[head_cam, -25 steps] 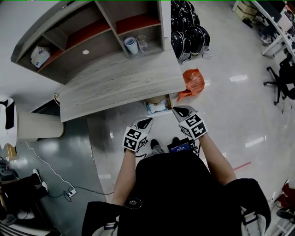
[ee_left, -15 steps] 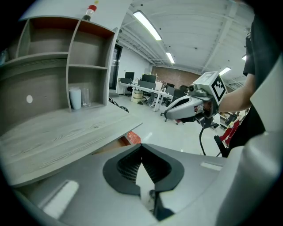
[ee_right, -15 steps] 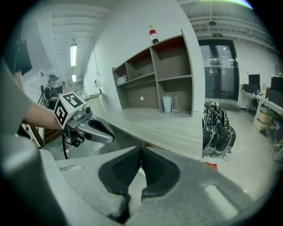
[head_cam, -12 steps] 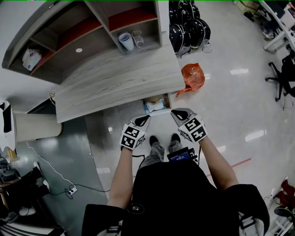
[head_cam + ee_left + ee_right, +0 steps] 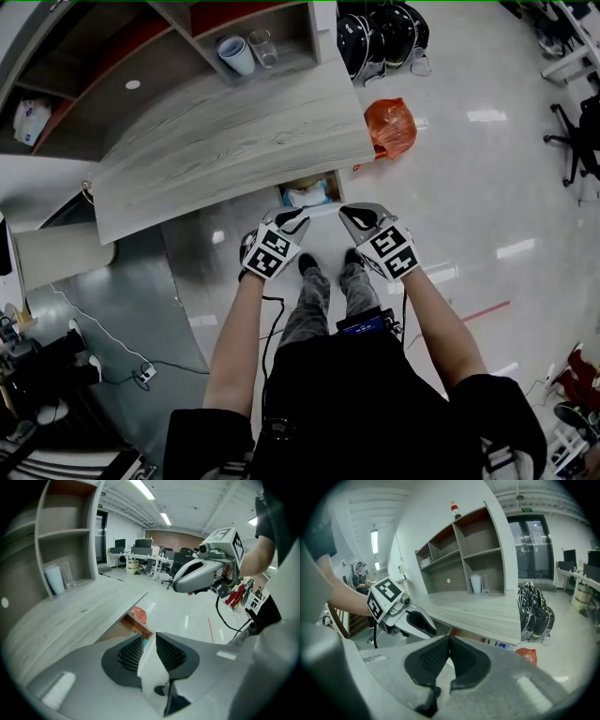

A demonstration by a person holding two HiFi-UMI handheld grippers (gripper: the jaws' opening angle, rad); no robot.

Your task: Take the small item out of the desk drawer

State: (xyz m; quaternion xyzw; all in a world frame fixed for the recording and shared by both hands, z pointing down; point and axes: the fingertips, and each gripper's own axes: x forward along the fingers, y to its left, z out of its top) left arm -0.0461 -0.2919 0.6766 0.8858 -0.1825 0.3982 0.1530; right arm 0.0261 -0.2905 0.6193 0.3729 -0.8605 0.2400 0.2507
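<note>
The wood-grain bench [image 5: 225,141] fills the upper half of the head view, with an open shelf unit [image 5: 281,28] standing along its back edge. On the floor past the bench's right end is a cluster of black helmets [image 5: 380,33], and nearer that same corner an orange bag [image 5: 392,127].

Under the bench's front edge, towards its right end, the drawer [image 5: 335,186] stands pulled out. The small item [image 5: 307,195], pale blue and white, lies inside it, untouched. Only the head view looks down into the drawer. The left gripper view catches just its wooden side and a sliver of blue below the bench edge.

Both tools hover in front of the bench, just short of the drawer. The left gripper [image 5: 292,221] has just been opening its fingers; its own view shows them a little apart with nothing between. The right gripper [image 5: 359,217] has its fingers pressed together at the tips, empty, as its own view shows.

A pale cup [image 5: 234,54] and a clear glass [image 5: 262,47] sit in the shelf compartment at the bench's back right. Only the right gripper view shows a red-capped bottle [image 5: 455,509] on top of the shelf unit
</note>
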